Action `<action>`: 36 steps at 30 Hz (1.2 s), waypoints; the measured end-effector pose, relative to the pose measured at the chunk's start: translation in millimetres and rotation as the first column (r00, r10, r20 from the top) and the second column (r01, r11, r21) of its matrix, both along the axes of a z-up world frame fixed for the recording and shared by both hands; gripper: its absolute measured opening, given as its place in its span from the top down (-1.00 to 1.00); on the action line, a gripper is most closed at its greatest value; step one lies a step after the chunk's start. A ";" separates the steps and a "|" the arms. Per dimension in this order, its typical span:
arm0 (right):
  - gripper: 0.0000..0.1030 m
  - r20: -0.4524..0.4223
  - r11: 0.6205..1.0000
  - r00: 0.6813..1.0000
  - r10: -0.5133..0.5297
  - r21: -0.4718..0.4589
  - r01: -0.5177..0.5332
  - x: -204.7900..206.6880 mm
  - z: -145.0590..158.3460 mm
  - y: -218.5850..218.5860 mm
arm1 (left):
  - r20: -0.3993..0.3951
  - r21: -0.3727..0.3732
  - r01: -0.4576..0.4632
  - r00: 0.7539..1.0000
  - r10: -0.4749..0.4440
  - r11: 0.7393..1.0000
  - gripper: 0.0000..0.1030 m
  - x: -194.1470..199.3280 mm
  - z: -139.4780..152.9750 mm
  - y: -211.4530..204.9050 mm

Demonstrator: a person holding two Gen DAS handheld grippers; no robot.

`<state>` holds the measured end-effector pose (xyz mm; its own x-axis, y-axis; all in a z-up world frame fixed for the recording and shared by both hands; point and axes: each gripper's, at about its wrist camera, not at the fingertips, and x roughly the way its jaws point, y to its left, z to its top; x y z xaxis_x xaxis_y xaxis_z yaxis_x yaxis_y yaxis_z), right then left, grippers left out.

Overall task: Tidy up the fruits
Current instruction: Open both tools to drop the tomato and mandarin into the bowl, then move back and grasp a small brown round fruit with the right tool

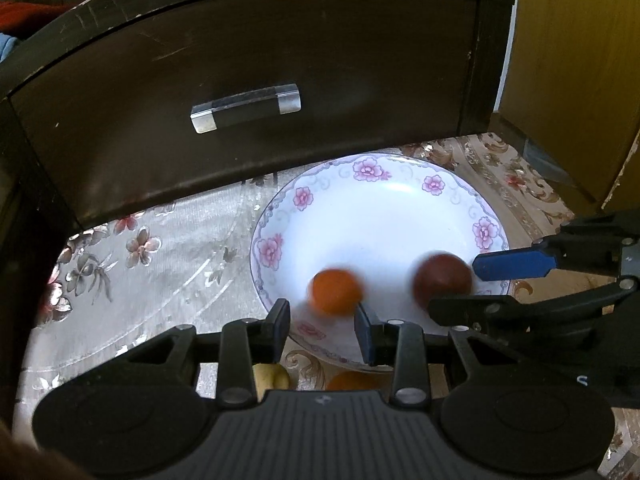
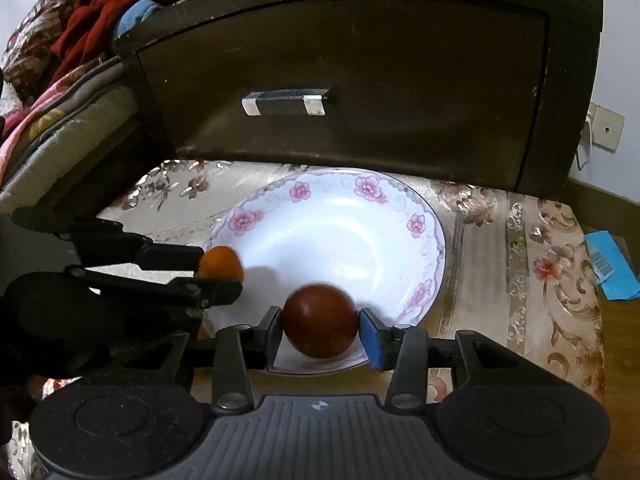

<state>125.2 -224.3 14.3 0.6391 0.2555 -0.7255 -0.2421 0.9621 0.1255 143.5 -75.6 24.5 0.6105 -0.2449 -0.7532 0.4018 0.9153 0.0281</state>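
A white plate with pink flowers [image 1: 400,200] [image 2: 340,216] lies on the patterned cloth. An orange fruit [image 1: 336,291] [image 2: 221,263], blurred by motion, is over the plate's near rim in front of my left gripper [image 1: 325,326], whose fingers stand apart with the fruit between their tips. A dark red fruit [image 1: 442,280] [image 2: 321,320] sits between the fingers of my right gripper [image 2: 320,340], with small gaps either side; it is also blurred. Both grippers look open. The right gripper shows in the left wrist view [image 1: 472,286].
A dark cabinet drawer front with a handle [image 1: 246,109] [image 2: 286,102] rises just behind the plate. A yellowish fruit [image 1: 272,378] and another orange fruit [image 1: 352,380] lie under the left gripper. Bedding [image 2: 60,80] lies at the left; a blue paper [image 2: 608,264] at the right.
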 end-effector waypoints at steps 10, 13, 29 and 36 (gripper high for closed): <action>0.18 0.026 1.000 1.000 -0.003 -0.002 0.003 -2.8 6.6 1.8 | 0.013 -0.008 -0.013 1.000 0.014 1.000 0.17 -4.7 8.9 6.5; 0.17 0.034 1.000 0.999 -0.002 -0.001 0.002 -6.0 11.5 4.2 | 0.017 -0.013 -0.016 1.000 0.016 1.000 0.16 -8.7 15.0 9.8; 0.12 0.048 0.998 0.997 0.060 0.016 -0.060 -49.1 29.9 35.8 | 0.011 -0.016 -0.030 0.999 0.031 0.999 0.16 -51.5 29.7 49.2; 0.10 0.002 0.994 0.994 0.109 0.031 -0.109 -64.0 21.6 55.9 | -0.023 -0.030 -0.058 0.998 0.057 0.998 0.16 -62.4 27.1 73.1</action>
